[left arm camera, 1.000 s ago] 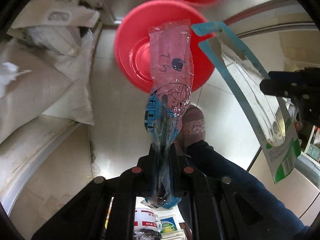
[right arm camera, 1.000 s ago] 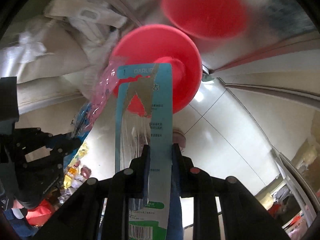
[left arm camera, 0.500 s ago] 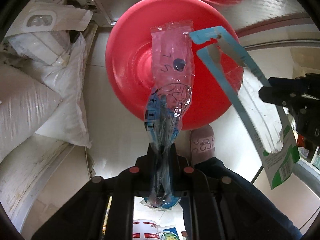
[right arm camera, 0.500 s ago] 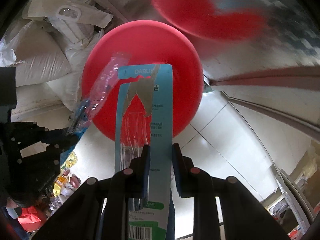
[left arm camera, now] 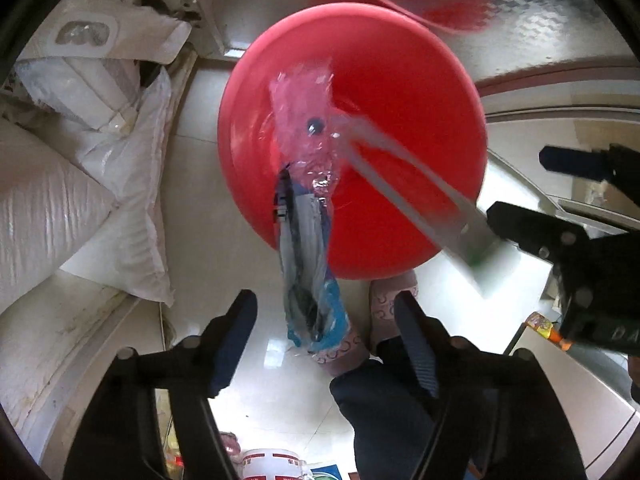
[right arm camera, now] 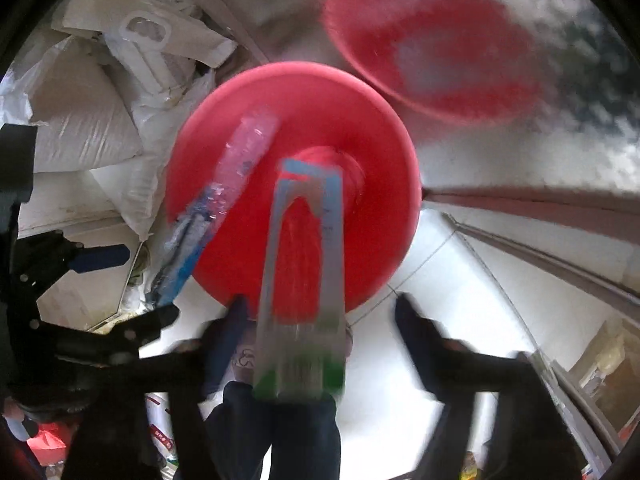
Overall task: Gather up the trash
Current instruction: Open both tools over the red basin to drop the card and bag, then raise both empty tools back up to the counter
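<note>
Wrappers (left arm camera: 308,240) loose over basin (left arm camera: 420,128); tongs (left arm camera: 326,320) spread

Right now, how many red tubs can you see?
2: one big red tub on the floor under the falling wrappers, and another red tub, blurry, just behind it.

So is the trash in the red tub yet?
Nearly. Both grippers, left and right, are open, nothing in hand. The plastic wrapper and the blue card package hang loose over the red basin, apparently dropping. Landing is left.
</note>
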`<state>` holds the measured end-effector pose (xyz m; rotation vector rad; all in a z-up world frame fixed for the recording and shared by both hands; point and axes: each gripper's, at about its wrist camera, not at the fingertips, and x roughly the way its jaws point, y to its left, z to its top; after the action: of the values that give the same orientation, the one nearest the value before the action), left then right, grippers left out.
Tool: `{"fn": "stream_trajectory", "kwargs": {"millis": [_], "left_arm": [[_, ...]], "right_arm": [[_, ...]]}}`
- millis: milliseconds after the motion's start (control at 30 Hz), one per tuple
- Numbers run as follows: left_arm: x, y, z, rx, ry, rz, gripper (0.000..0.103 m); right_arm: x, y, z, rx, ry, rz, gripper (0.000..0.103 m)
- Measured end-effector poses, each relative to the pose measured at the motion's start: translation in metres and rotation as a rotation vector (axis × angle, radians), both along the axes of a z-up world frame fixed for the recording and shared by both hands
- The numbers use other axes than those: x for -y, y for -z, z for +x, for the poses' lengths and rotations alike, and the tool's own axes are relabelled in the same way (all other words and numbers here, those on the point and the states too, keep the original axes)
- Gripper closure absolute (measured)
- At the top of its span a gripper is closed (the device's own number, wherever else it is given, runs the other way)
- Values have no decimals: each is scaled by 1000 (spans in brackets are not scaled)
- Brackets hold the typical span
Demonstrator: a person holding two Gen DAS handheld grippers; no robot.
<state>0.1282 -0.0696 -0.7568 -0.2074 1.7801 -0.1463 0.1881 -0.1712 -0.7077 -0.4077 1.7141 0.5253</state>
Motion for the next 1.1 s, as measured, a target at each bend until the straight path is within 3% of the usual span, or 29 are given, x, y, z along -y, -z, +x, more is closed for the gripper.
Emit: {"fn": "stream_trajectory", "kwargs": {"millis": [100,200,367,400,533,700,800,1100], "left_arm": [[1,-10,1,23,13,15,26],[2,-28,-2,35,20,23,26],[5,-81,-12,89,48,65,25],[6,-95,-15,108,52,75,20],[3,-157,-29,176,21,66,19],[4,-236,-46,257,-22,65,18],[8,-285,-56,299,-13,109,16],[8,-455,-82,498,-15,202,14]], "right_arm": [[-3,-10,-1,52,-29,-18,24],[-2,-23,-4,65,-16,-8,20],[6,-68,-13,94,-3,19,17],[8,-81,-16,110,-2,24,17],[19,-128,-28,147,53,52,8],[28,-195,-52,208,91,94,8],[29,-239,-61,277,103,128,8],[33,-404,-87,473,118,155,8]]}}
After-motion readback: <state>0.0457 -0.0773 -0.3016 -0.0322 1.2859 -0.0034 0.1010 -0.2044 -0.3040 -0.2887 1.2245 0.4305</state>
